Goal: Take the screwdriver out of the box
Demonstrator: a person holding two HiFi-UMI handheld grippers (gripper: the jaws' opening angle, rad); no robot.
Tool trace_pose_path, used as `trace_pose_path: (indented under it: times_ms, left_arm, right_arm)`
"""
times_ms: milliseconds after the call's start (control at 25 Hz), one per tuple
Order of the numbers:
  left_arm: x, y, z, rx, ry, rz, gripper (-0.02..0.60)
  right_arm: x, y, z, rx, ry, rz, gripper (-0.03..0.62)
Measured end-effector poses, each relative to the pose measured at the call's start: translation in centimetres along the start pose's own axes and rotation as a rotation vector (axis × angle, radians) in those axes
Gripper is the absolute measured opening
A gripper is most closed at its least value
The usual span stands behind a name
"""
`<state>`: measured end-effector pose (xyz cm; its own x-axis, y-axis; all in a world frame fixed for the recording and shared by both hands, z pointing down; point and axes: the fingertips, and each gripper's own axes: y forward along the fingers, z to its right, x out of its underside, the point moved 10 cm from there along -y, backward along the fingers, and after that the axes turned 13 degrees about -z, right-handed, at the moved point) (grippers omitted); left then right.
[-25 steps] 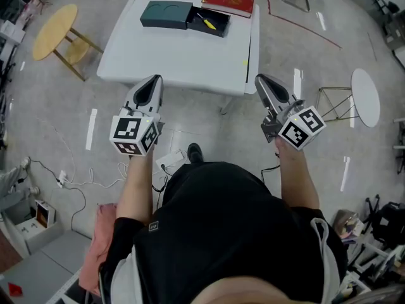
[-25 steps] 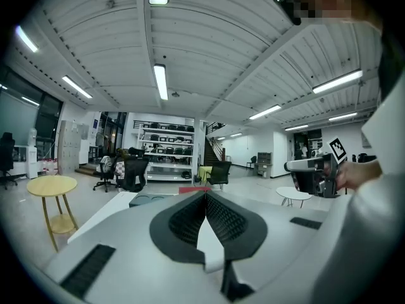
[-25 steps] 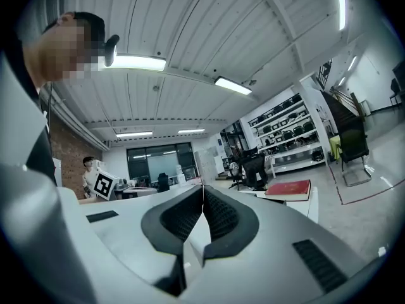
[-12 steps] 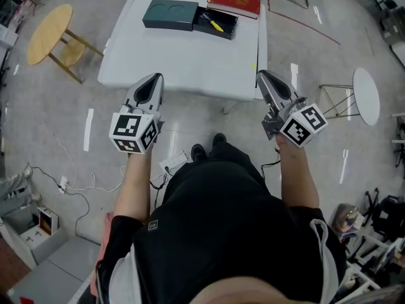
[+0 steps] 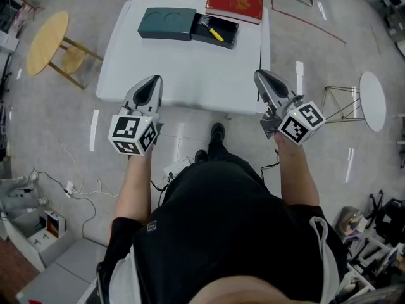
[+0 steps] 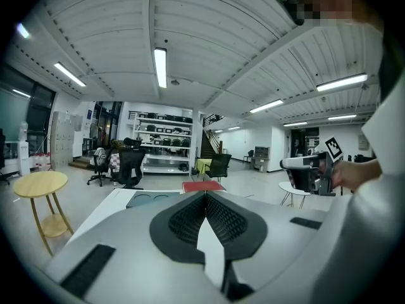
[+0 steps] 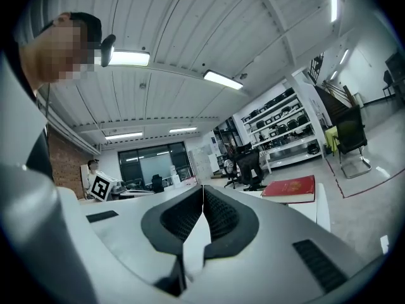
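1. Both pairs of jaws are pressed together with nothing between them: left gripper (image 6: 204,194), right gripper (image 7: 202,189).
2. Both hover over the near edge of the white table (image 5: 190,68), mid-frame.
3. The yellow screwdriver (image 5: 216,33) lies untouched in the open box (image 5: 229,38), upper centre. Reaching, gripping and lifting all remain to be done.

Black short-sleeved top (image 5: 221,233); grey left claw (image 5: 154,79) and right claw (image 5: 258,75), black-and-white marker cubes (image 5: 133,135).
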<state>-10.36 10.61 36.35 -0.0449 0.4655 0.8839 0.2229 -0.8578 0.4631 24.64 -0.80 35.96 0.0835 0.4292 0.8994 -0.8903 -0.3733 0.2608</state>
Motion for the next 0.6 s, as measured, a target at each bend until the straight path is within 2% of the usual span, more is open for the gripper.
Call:
trace_pose_path:
  times_ms: [400, 600]
  left_arm:
    - [-4.4, 7.0, -2.1, -0.034, -0.017, -0.023, 0.017]
    - [-5.4, 8.5, -3.0, -0.053, -0.02, -0.028, 0.017]
  right_arm:
    - [-3.7, 5.1, 8.2, -0.041, 0.027, -0.007, 0.029]
    - [-4.8, 6.8, 10.2, -0.042, 0.021, -0.038, 0.029]
